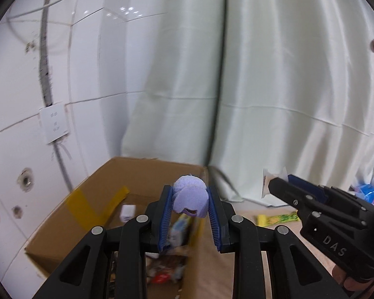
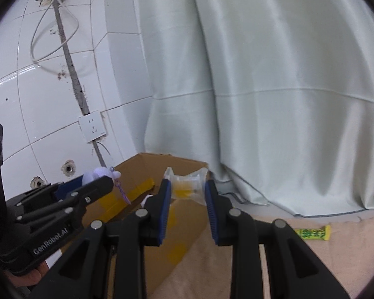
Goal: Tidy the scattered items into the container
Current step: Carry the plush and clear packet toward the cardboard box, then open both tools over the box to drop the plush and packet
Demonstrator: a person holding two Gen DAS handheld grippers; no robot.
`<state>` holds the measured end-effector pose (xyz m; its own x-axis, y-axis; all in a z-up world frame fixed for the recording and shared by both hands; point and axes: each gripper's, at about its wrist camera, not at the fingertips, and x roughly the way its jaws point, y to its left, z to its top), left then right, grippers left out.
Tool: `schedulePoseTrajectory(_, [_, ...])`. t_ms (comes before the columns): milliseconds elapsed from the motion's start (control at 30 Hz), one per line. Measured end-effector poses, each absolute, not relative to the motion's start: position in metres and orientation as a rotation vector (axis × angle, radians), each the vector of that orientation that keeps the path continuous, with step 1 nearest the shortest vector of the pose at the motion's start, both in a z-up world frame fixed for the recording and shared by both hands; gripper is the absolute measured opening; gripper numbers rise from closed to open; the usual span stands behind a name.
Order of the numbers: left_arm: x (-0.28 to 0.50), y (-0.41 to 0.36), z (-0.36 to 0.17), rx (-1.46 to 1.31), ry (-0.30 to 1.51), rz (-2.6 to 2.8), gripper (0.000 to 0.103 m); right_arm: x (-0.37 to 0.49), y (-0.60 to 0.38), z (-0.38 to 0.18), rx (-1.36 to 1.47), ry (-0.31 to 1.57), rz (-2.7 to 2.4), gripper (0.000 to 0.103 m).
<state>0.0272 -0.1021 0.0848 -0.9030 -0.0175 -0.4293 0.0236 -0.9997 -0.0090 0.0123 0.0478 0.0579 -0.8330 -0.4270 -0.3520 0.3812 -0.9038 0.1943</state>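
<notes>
An open cardboard box (image 1: 69, 226) (image 2: 187, 234) stands on the floor in the corner by the tiled wall. Above its right side my left gripper (image 1: 190, 194) is shut on a soft purple plush toy (image 1: 190, 196); from the right wrist view the toy (image 2: 99, 174) looks pale, with a purple tag hanging from it. My right gripper (image 2: 185, 185) is shut on a clear plastic packet with yellow contents (image 2: 187, 185) and hangs over the box's far right corner. Seen from the left, the right gripper (image 1: 279, 185) holds the packet (image 1: 271, 179) beside the box.
Several packets (image 1: 167, 269) and a small white item (image 1: 127, 213) lie in the box. A yellow-green snack bar (image 1: 278, 219) (image 2: 313, 233) lies on the beige floor to the right. Pale curtains (image 2: 261, 99) hang behind. Blue and white items (image 1: 367, 191) lie at far right.
</notes>
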Motion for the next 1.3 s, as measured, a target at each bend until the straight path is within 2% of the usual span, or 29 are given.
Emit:
schedulePoseTrajectory(433, [0.023, -0.166, 0.061, 0.761, 0.063, -2.953, 0.029, -0.012, -0.007, 0.037, 0.576, -0.137, -2.543, 0.032])
schedulePoseTrajectory(1000, [0.007, -0.195, 0.031, 0.871, 0.094, -2.902, 0.030, -0.029, -0.043, 0.014, 0.674, -0.083, -2.492, 0.032])
schedulePoseTrajectory(1067, [0.005, -0.195, 0.028, 0.893, 0.090, -2.897, 0.030, -0.030, -0.044, 0.014, 0.683, -0.078, -2.490, 0.034])
schedulePoseTrajectory(1133, [0.003, -0.195, 0.028, 0.902, 0.085, -2.890, 0.030, -0.030, -0.043, 0.014, 0.683, -0.080, -2.491, 0.041])
schedulePoseTrajectory(1167, [0.003, -0.196, 0.028, 0.898, 0.084, -2.883, 0.032, -0.031, -0.043, 0.014, 0.684, -0.081, -2.494, 0.044])
schedulePoseTrajectory(1233, [0.002, -0.199, 0.028, 0.893, 0.093, -2.857, 0.046, -0.030, -0.040, 0.016, 0.673, -0.090, -2.506, 0.059])
schedulePoseTrajectory(1267, [0.002, -0.200, 0.028, 0.890, 0.097, -2.848, 0.062, -0.031, -0.039, 0.017, 0.673, -0.095, -2.515, 0.062])
schedulePoseTrajectory(1300, [0.001, -0.202, 0.029, 0.884, 0.094, -2.829, 0.072, -0.032, -0.037, 0.017, 0.673, -0.101, -2.521, 0.067])
